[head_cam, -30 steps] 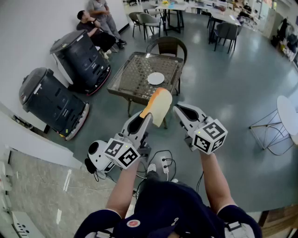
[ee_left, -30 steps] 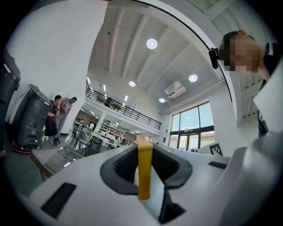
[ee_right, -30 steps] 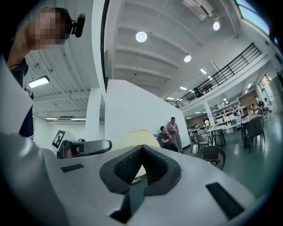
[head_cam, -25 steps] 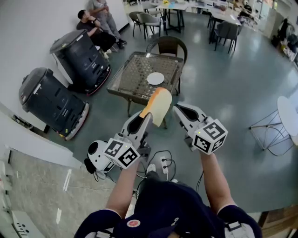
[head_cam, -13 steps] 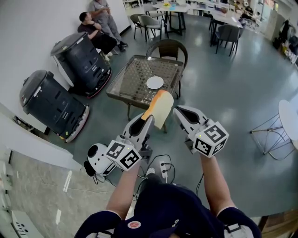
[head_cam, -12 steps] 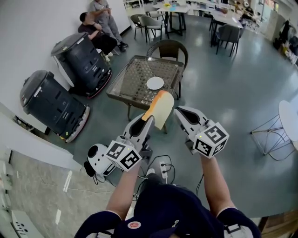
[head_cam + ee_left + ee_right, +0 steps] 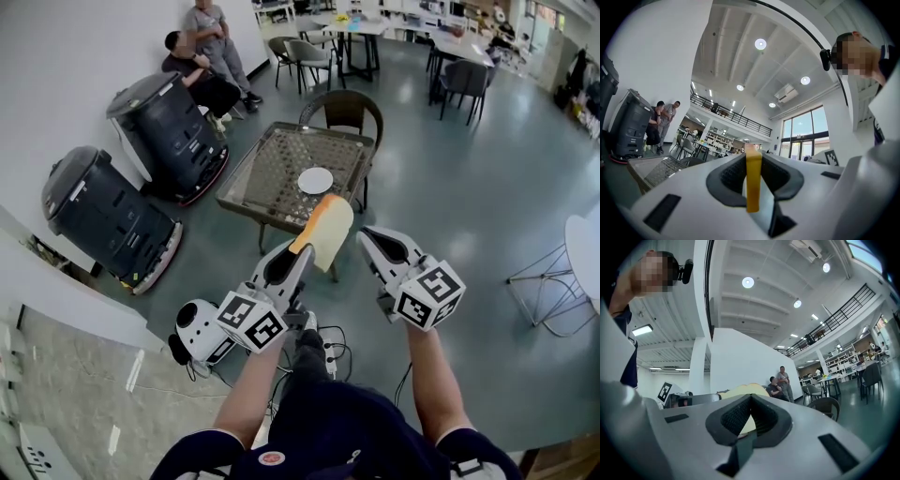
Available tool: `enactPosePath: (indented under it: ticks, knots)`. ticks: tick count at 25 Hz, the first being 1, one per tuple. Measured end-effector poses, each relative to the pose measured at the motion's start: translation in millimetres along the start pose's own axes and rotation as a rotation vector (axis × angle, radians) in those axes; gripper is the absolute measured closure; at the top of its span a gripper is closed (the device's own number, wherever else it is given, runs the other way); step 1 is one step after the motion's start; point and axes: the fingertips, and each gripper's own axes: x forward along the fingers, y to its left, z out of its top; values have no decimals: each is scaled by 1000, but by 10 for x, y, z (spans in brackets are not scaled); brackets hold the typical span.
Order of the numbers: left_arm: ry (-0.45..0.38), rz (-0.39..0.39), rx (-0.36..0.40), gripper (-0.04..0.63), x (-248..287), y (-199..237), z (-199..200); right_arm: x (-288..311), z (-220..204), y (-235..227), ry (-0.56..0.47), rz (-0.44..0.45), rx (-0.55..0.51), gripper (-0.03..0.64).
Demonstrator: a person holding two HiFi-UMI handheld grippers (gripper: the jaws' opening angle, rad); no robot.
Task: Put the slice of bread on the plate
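Observation:
A slice of bread [image 7: 325,230] with an orange crust stands on edge in my left gripper [image 7: 305,251], which is shut on its lower part. In the left gripper view the bread [image 7: 753,187] sits edge-on between the dark pads [image 7: 731,176]. My right gripper [image 7: 367,236] is held beside it, to the right, shut and empty. Its own view shows the pads meeting at the tip [image 7: 750,399], with the bread [image 7: 743,390] beyond. A small white plate [image 7: 315,180] lies on a mesh-topped table [image 7: 272,173] ahead of both grippers, some way beyond them.
A wicker chair [image 7: 342,108] stands behind the table. Two black cleaning machines [image 7: 108,220] are parked along the left wall, with two people [image 7: 202,56] beyond them. A small white device [image 7: 192,328] and cables lie on the floor by my feet. More tables and chairs stand farther back.
Both grippers have moved forward towards the table, and the bread has stayed clamped in the left one. The table and plate sit lower in the head view.

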Motion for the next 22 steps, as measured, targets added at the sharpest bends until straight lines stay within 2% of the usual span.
enactPosePath:
  ticks: [10,22]
  knots:
    - [-20,-41,-5,505,386,566,11,471,-45,-415,2,-31,-27,612]
    - [8,-98,-62,505,1130,1781,212,1616,-45,-1132,37,-97,-13,612]
